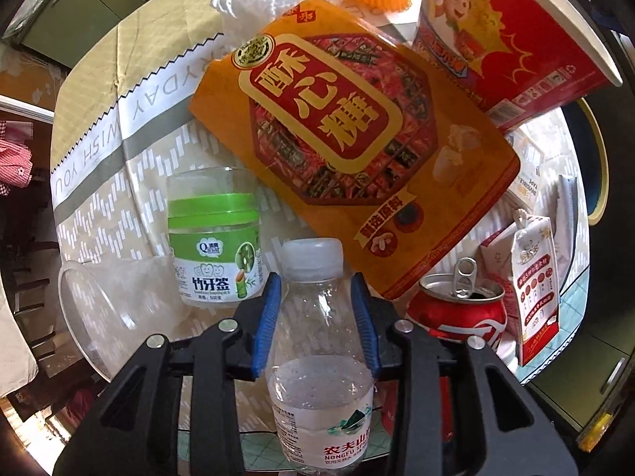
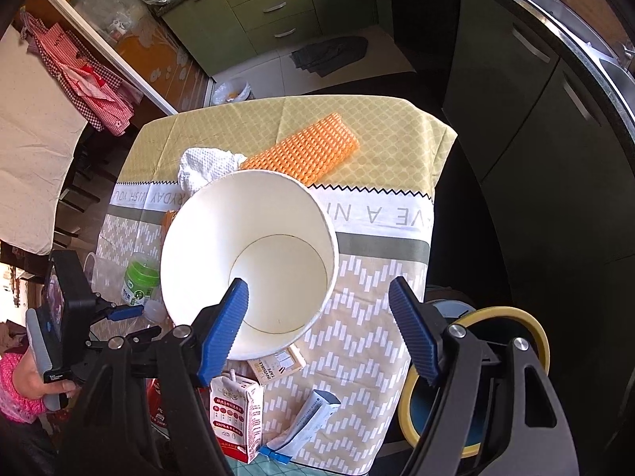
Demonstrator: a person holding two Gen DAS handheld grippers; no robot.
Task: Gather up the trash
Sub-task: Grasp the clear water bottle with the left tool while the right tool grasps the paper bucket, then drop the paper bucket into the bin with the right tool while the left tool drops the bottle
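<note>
Our table (image 2: 381,135) is crowded with trash — the clearing looks barely begun. Largest is the red paper bucket (image 2: 246,254), upright mid-table; our right tool (image 2: 319,331) stands wide open, one finger inside the rim, gripping nothing. Left of it lies the flat orange candy bag (image 1: 357,139). At the near left edge our left tool (image 1: 315,319) is partly closed around the water bottle (image 1: 317,369) — pads touching its shoulder. The red can (image 1: 460,313), milk carton (image 1: 535,285) and toothpick jar (image 1: 214,238) wait untouched.
</note>
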